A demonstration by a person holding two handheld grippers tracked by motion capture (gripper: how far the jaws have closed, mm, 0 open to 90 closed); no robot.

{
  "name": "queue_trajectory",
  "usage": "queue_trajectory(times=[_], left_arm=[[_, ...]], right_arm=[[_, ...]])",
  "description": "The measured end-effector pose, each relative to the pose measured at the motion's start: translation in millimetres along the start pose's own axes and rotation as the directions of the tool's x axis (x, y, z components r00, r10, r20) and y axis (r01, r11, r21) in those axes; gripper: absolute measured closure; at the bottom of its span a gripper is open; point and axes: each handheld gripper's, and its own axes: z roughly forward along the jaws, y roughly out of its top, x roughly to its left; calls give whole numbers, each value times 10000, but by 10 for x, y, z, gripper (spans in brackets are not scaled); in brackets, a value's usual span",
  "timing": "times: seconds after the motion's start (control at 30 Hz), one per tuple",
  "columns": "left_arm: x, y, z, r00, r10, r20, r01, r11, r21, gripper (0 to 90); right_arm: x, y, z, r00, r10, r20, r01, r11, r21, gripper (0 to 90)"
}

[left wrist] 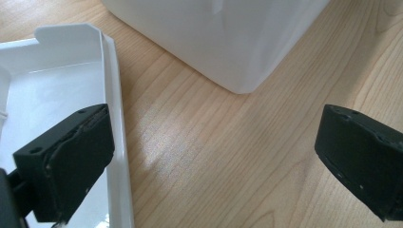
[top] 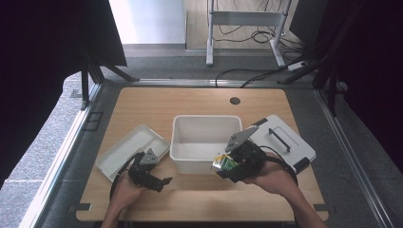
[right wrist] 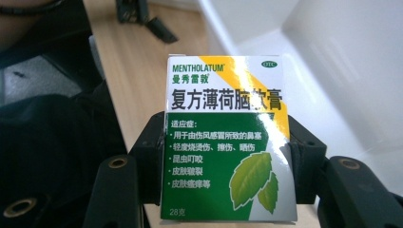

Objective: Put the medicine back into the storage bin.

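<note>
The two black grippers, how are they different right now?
The right gripper is shut on a small green-and-white Mentholatum box; the left gripper is open and holds nothing. The right one is at the deep white plastic bin; the left is by the shallow white tray. Both have black jaws.

My left claw (top: 161, 182) rests low, jaws spread wide apart. My right claw (top: 222, 167) is raised, jaws clamped, forearm angled inward.
</note>
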Motion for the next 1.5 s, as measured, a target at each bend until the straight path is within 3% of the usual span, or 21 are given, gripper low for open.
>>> queue_trajectory(times=[0.37,0.67,0.97,1.17,1.5], left_arm=[[17,-8,-12,10000,-23,-26,23,10000,-40,0],[32,-19,-36,9999,-125,-22,124,9998,-173,0],[34,-25,-38,9999,-155,-15,155,9995,-265,0],[35,-26,-39,10000,-88,4,88,9997,-212,0],[34,-27,-38,10000,-73,8,73,9998,-198,0]], right_arm=[[-350,300,-48,9954,237,930,-219,9995,-206,449],[-636,444,154,9848,542,1651,-539,9985,-61,449],[-856,353,563,9735,982,2067,-1059,9940,267,449],[-911,226,835,9691,1098,2207,-1320,9873,885,449],[-933,171,1005,9637,1280,2344,-1658,9748,1494,441]])
